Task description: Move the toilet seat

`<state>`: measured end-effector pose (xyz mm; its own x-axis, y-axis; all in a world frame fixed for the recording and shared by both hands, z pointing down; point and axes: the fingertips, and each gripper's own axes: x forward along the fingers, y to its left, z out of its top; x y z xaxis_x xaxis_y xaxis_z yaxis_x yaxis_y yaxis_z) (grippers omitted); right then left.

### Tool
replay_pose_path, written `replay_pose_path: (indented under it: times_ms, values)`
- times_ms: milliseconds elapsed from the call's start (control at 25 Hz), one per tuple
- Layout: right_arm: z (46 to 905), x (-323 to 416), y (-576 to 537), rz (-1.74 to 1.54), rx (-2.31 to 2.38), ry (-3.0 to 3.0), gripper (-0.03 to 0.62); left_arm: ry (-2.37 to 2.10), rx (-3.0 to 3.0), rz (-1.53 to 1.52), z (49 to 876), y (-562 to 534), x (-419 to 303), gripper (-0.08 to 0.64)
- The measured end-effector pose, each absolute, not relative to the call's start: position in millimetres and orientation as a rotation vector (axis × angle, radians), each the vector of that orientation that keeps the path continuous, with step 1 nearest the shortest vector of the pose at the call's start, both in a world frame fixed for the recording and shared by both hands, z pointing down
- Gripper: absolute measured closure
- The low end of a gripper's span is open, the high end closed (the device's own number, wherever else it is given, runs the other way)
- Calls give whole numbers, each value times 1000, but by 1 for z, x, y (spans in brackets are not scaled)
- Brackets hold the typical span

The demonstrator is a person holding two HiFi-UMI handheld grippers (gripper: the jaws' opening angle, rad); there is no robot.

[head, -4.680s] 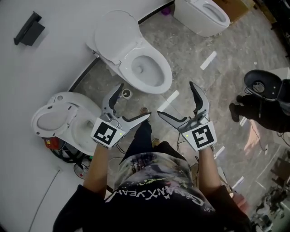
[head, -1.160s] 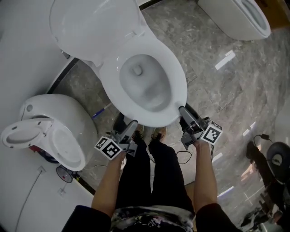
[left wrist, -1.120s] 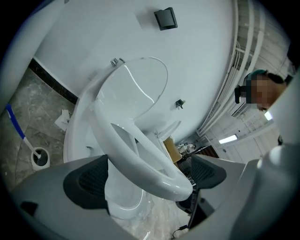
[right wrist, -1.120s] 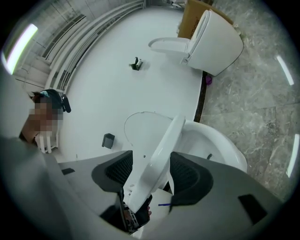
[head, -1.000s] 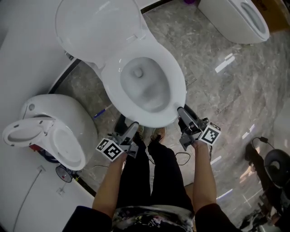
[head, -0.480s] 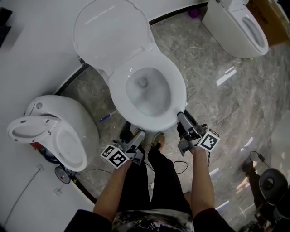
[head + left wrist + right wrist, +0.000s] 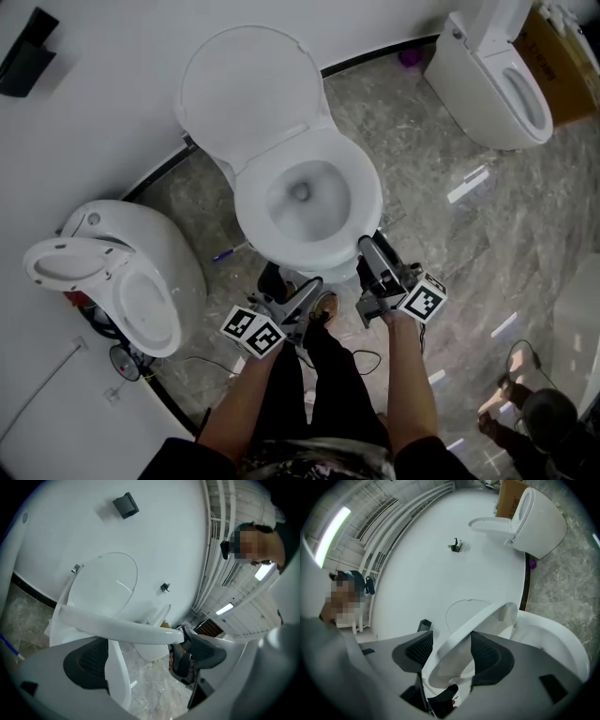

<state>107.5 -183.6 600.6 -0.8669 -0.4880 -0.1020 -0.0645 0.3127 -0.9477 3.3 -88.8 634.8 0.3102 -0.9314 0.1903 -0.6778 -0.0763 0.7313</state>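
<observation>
The toilet seat [image 7: 364, 202] is held at its front edge, right at the tips of both claws. Its long axis runs straight away from them to the hinge under the lid [image 7: 248, 94], which stands up against the white wall [image 7: 112, 56].

The right claw [image 7: 368, 251] is about half closed, and both its pads press on the seat's rim, one on each face. Its own view shows the seat tilted, with the front lifted clear of the bowl [image 7: 555, 648] and the bowl's rim bare beside the claw.

The left claw [image 7: 305, 292] stands wider apart. The rim crosses between its jaws and lies against one pad, and bare floor shows in the gap before the other pad, so nothing is pinched there.

From overhead the tilt is lost and the seat looks flat on the bowl. That view does show the surroundings. A second toilet [image 7: 141, 272] with its own lid up sits just outside the left claw. Between it and the bowl is only a narrow strip of grey floor [image 7: 441, 187]. Out past the right claw the floor is wide open as far as a third toilet [image 7: 492, 84] and a cardboard box [image 7: 561, 56], both well away. The person's shoe [image 7: 325, 305] sits under the claws, close to the bowl's foot.

Only the left gripper view shows the seat's edge side-on, sweeping back toward the lid.
</observation>
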Motion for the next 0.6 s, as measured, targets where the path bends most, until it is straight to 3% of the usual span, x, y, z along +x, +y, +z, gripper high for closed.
replay_pose_path:
  times_ms: [600]
  values:
    - [574, 78, -190, -1281, -442, 2558, 361, -1507, 1921, -358, 605, -126, -2, 21]
